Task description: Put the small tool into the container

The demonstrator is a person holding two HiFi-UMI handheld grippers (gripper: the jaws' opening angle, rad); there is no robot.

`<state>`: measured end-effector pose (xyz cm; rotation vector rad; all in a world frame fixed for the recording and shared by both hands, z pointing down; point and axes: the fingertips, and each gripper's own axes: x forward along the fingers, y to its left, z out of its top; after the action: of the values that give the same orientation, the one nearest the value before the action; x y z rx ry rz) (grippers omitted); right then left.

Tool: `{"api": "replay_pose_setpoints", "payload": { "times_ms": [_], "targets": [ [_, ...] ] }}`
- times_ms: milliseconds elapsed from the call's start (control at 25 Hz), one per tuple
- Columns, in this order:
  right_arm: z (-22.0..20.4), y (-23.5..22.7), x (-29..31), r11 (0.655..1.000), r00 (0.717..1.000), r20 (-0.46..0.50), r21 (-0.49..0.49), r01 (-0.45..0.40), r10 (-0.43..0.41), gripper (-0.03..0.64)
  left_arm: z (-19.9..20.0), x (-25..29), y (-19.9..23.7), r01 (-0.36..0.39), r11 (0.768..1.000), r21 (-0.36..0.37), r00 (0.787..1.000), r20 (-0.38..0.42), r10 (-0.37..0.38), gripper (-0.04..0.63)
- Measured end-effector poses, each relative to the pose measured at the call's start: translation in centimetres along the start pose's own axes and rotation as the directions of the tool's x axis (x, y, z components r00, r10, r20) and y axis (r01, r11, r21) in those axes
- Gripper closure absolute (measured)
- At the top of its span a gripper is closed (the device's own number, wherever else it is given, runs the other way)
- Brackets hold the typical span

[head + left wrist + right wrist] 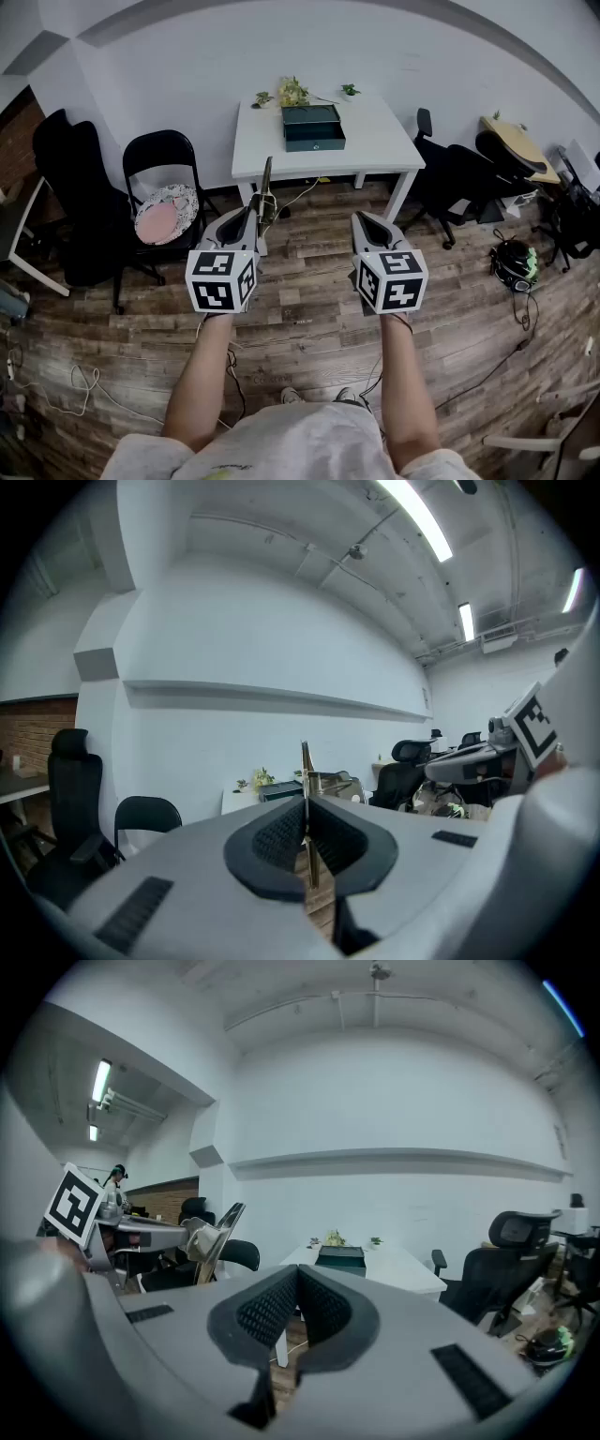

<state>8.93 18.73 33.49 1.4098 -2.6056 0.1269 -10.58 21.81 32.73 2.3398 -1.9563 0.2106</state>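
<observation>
A dark green box-shaped container [313, 127] stands at the back of a white table [375, 141], well ahead of both grippers. My left gripper [253, 214] is shut on a thin brass-coloured small tool [267, 190], which sticks up past the fingertips. In the left gripper view the tool [306, 780] stands upright, pinched between the pads of the left gripper [307, 832], with the container [279, 790] far behind it. My right gripper [364, 217] is shut with nothing in it; in its own view the right gripper [298, 1281] points toward the container [340, 1258].
Small plants [292, 92] sit behind the container. A black folding chair [167, 202] holding a pink-and-white round thing stands left of the table. Office chairs [455, 178] crowd the right side. A helmet [514, 264] and cables [84, 389] lie on the wooden floor.
</observation>
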Motion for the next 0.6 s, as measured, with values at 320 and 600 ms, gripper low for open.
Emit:
{"api": "replay_pose_setpoints", "payload": {
  "times_ms": [320,600],
  "targets": [
    [-0.5,1.4,0.5,1.0,1.0,-0.023,0.0,0.016,-0.016,0.612,-0.8,-0.1,1.3,0.02,1.0,-0.016,1.0,-0.01,-0.021,0.589],
    [-0.5,1.7,1.4,1.0,1.0,-0.022,0.001,0.018,-0.018,0.612,-1.2,0.3,2.2,0.024,1.0,-0.019,1.0,-0.013,-0.024,0.589]
  ]
}}
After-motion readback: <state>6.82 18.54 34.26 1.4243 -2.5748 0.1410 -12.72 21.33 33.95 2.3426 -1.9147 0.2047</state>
